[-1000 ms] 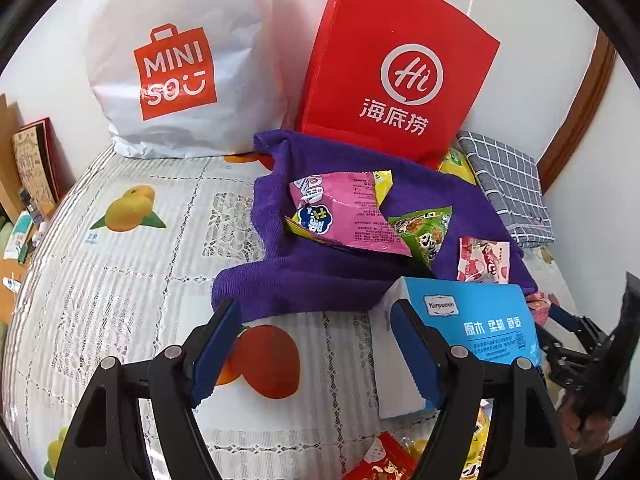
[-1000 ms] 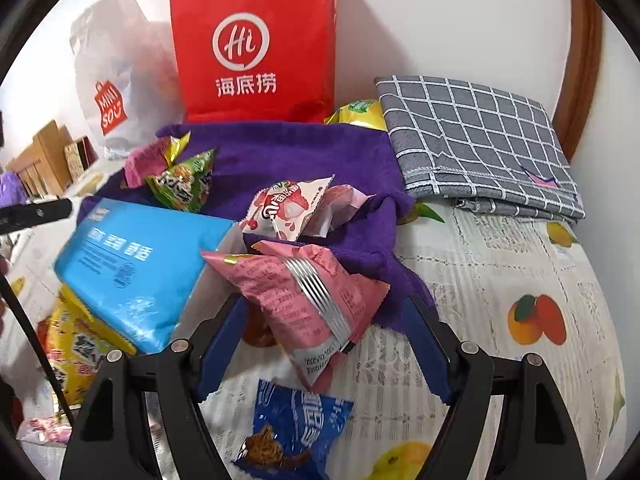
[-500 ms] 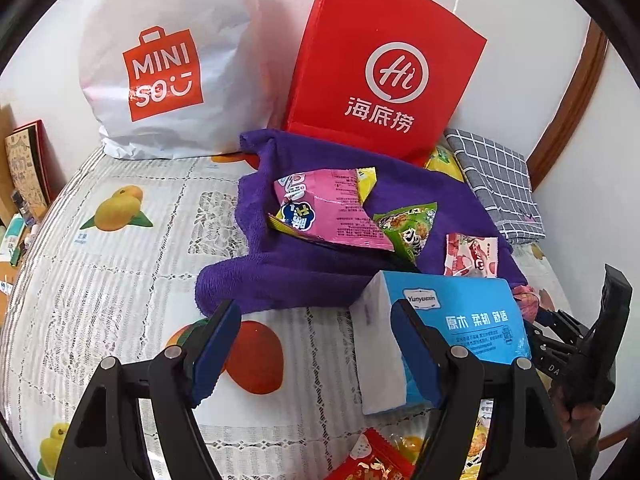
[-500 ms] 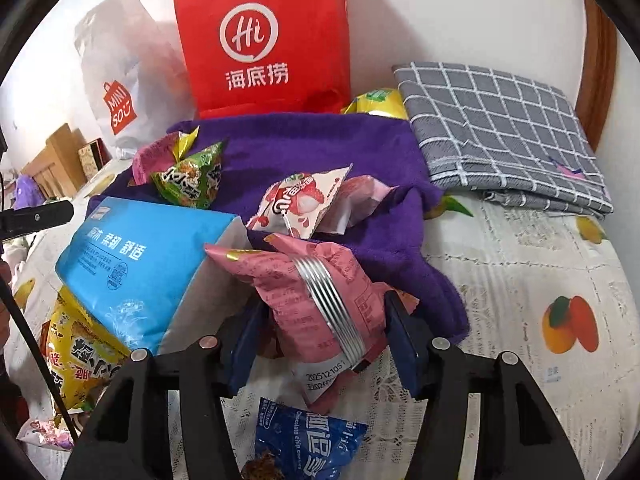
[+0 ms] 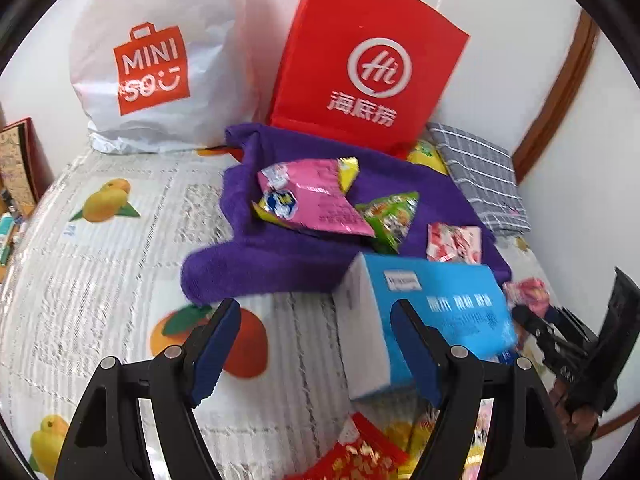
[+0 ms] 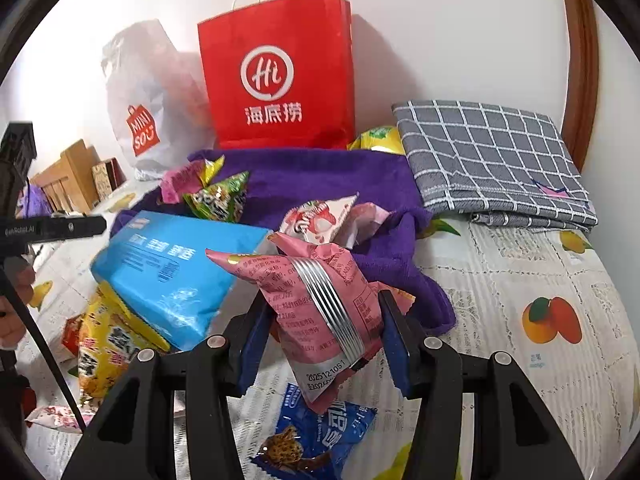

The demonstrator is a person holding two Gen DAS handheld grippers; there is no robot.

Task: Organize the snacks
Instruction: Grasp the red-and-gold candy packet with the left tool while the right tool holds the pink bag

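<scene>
Gripping a pink foil snack packet with a silver stripe (image 6: 320, 304), the right gripper (image 6: 324, 344) has just been closing its jaws, and both blue pads now press the packet's sides. The packet stands between the jaws, its top corner touching the edge of a crumpled purple towel (image 6: 320, 180) spread on the white fruit-print tablecloth (image 6: 520, 280).

Everything else is placed from that purple towel. On it lie a white-and-pink strawberry-print packet (image 6: 320, 220), a green foil packet (image 6: 220, 200) and a large pink packet with yellow ends (image 5: 316, 196). Behind the towel, against the wall, stands a red paper bag with a white Hi logo (image 6: 280, 72), and beside that a white plastic Miniso bag (image 5: 156, 64). A folded grey checked cloth (image 6: 492, 160) lies at the towel's right, touching it. A yellow packet (image 6: 378, 138) peeks out between the red bag and the grey cloth.

In front of the towel rests a blue pack of tissues (image 5: 432, 320), leaning on a yellow snack bag (image 6: 108, 348). A dark blue snack packet (image 6: 316, 436) lies on the tablecloth just below the held pink one.

The left gripper (image 5: 316, 344) has its jaws wide apart with nothing between them, over the tablecloth just in front of the towel; its right finger overlaps the tissue pack in view.
</scene>
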